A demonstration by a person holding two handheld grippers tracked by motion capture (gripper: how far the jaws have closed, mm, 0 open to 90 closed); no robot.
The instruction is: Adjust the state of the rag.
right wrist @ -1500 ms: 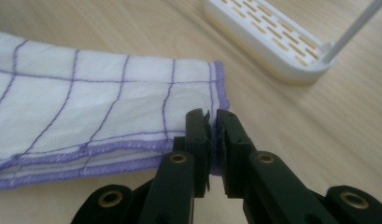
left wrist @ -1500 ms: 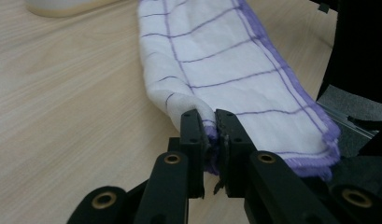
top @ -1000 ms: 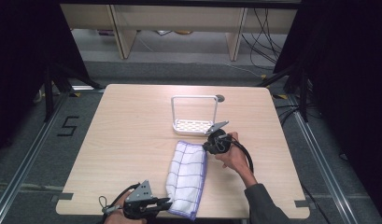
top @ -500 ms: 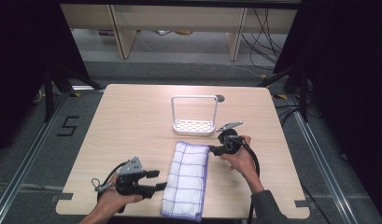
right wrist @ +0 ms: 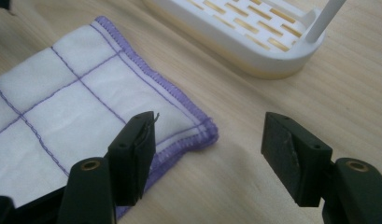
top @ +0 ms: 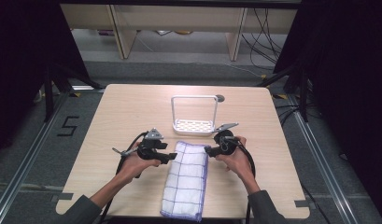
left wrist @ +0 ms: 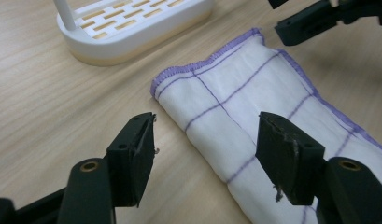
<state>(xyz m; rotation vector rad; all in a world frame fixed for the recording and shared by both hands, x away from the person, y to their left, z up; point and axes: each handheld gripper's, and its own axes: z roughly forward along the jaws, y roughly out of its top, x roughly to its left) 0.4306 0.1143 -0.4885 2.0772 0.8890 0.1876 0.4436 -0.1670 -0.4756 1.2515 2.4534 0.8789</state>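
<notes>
A folded white cloth (top: 187,179) with purple grid lines and purple hem lies lengthwise on the table, reaching to its near edge. My left gripper (top: 172,157) is open at the cloth's far left corner (left wrist: 157,84), its jaws straddling the folded edge. My right gripper (top: 208,150) is open at the far right corner (right wrist: 208,131), one jaw over the cloth (right wrist: 62,112), the other over bare wood. The right gripper's jaws (left wrist: 310,25) also appear at the top of the left gripper view. Neither gripper holds anything.
A white slotted rack (top: 194,125) with a tall wire handle stands just beyond the cloth, close to both grippers (left wrist: 132,28) (right wrist: 254,32). A small dark round disc (top: 220,98) sits behind it. The wooden table (top: 123,112) lies bare to left and right.
Both grippers moved to the cloth's far end: the left came up from the near left edge, the right shifted slightly toward the far right corner. The cloth now lies straighter.
</notes>
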